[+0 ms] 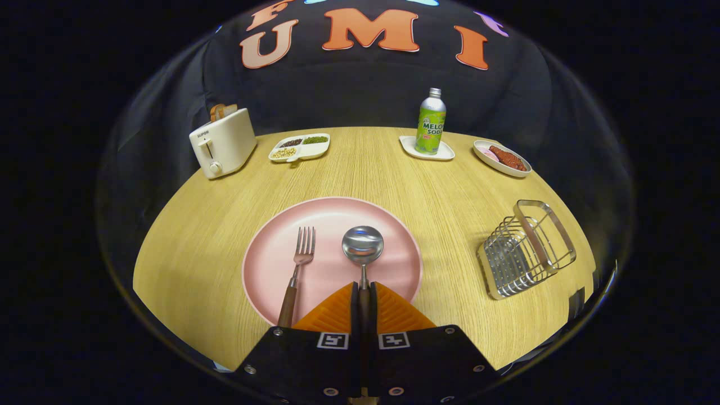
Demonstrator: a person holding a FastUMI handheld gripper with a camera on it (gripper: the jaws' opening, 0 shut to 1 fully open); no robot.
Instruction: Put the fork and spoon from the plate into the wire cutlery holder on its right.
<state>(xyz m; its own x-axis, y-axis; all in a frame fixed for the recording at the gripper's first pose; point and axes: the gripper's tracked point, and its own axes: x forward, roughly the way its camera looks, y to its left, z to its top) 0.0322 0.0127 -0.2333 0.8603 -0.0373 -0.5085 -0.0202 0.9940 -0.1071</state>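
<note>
The jaws of the gripper [364, 306] are clenched on the spoon [363, 247] handle, whose long axis runs straight ahead between them, bowl beyond the tips on the plate [332, 214]. The fork [298, 270] lies parallel just left of the spoon, also on the plate, ungrasped. The holder [526, 250] stands on the worktop [365, 163] well to the right, so the coming move is judged a lift and rightward carry.

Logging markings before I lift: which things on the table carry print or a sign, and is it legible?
Toaster: short brand word, legible.
Bottle: large label print, legible; smaller print blurred.
Claw, shut on the spoon handle: two square code markers, no words.
</note>
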